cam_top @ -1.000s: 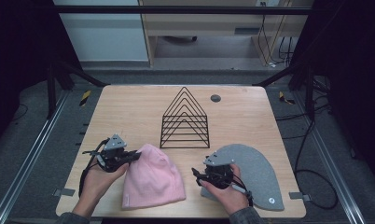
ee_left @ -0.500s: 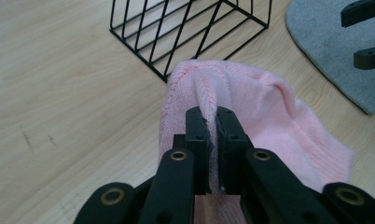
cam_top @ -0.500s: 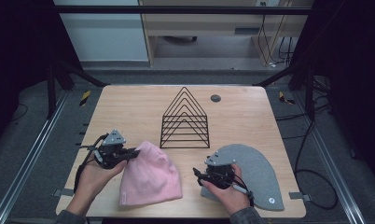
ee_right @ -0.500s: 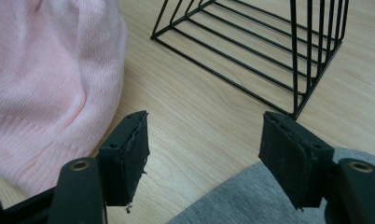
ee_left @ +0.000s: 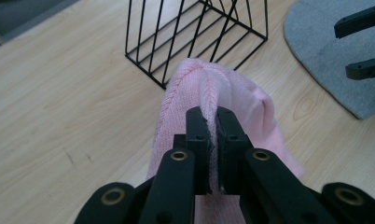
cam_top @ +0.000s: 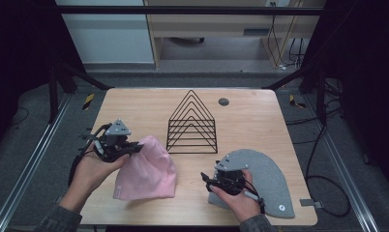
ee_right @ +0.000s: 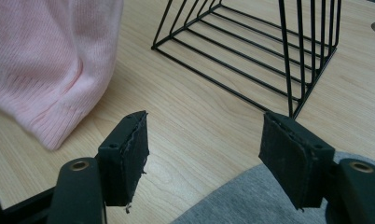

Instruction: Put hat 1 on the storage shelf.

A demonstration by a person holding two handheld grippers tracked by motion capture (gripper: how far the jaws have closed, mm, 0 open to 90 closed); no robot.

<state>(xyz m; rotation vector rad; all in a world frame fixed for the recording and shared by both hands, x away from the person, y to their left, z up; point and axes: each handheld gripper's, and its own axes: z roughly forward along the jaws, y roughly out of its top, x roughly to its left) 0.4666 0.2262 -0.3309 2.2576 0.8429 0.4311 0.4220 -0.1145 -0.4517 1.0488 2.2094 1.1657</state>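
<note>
Left gripper (cam_top: pixel 134 147) clamped on pink beanie (cam_top: pixel 146 171), lifting its crown end off the table (cam_top: pixel 134 104).

Compared with a second ago, the left hand is higher and the hat's top edge has peeled up, the knit pinched between the closed jaws in the left gripper view; the cuff end still drags on the wood near the front edge. Right gripper (cam_top: pixel 205 180) hasn't moved, jaws apart and empty, parked over the grey felt piece (cam_top: pixel 267 176). Grip looks secure; probably headed for the wire rack (cam_top: pixel 192 123) just behind.
</note>
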